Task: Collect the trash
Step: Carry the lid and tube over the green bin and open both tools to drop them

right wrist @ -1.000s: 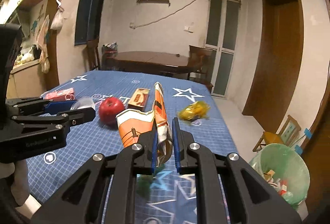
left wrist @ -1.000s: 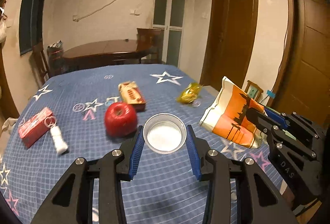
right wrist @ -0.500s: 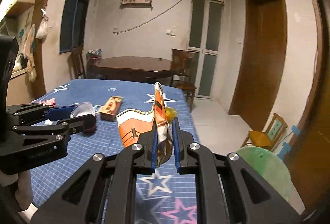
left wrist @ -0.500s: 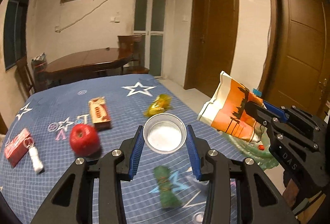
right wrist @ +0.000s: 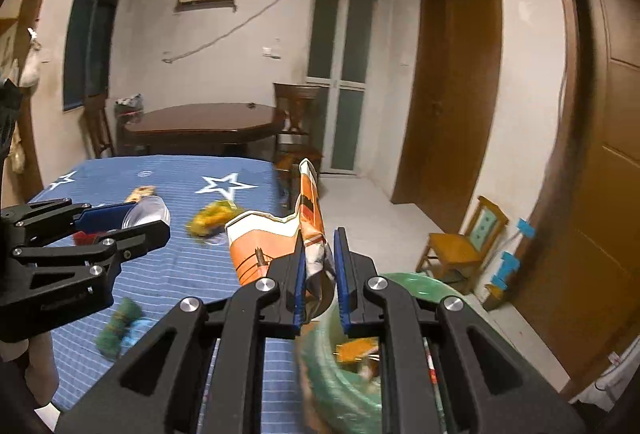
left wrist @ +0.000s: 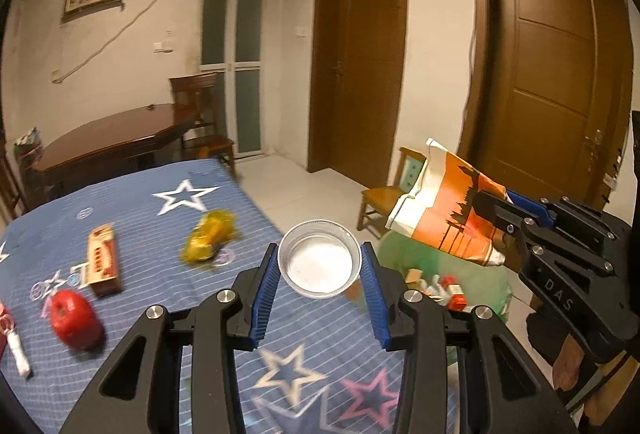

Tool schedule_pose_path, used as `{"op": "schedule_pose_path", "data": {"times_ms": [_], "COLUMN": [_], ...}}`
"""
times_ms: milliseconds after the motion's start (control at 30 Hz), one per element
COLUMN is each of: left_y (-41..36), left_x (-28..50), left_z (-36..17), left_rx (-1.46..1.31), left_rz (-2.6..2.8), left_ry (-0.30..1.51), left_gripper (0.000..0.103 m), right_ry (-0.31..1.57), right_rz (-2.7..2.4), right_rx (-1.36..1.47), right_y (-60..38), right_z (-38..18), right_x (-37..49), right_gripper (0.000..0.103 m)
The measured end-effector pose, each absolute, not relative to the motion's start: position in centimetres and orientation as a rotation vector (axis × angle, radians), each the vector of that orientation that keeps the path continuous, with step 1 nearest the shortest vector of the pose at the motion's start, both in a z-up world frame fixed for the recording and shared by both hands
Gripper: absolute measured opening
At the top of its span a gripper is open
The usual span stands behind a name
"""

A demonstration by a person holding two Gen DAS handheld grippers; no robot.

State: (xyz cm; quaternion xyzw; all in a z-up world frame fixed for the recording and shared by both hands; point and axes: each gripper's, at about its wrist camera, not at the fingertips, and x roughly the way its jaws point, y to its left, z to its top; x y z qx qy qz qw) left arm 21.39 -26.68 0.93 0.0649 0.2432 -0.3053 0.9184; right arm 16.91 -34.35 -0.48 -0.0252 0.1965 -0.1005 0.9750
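Note:
My left gripper [left wrist: 320,270] is shut on a clear plastic cup [left wrist: 319,259], held above the right edge of the blue star-print table [left wrist: 160,298]. It also shows in the right wrist view [right wrist: 146,218]. My right gripper [right wrist: 320,254] is shut on an orange-and-white snack bag [right wrist: 276,238], held over the green-lined trash bin [right wrist: 344,366]. The bag [left wrist: 444,218] and bin [left wrist: 436,274] show at right in the left wrist view. The bin holds several pieces of trash.
On the table lie a yellow wrapper [left wrist: 208,234], a brown box [left wrist: 105,258], a red apple [left wrist: 74,318], a white roll [left wrist: 18,348] and a green wad [right wrist: 118,326]. A small wooden chair [right wrist: 464,246] stands beyond the bin. Brown doors line the right wall.
Both grippers have swung right with the cup and the snack bag, from over the table toward the bin. The right jaws look slightly wider but still hold the bag.

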Motion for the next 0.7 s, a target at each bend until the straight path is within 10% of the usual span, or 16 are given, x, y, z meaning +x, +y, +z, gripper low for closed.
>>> {"op": "schedule_pose_path", "data": {"times_ms": [700], "left_y": [-43.7], "left_x": [26.1], "left_z": [-5.7], "left_rx": [0.241], "left_rz": [-0.804], "left_ry": [0.644], "left_gripper": [0.042], "right_ry": [0.616], "right_rz": [-0.347], "right_rx": [0.033], "right_y": [-47.8], "right_z": [-6.1], "right_x": [18.4], "right_gripper": [0.011]}}
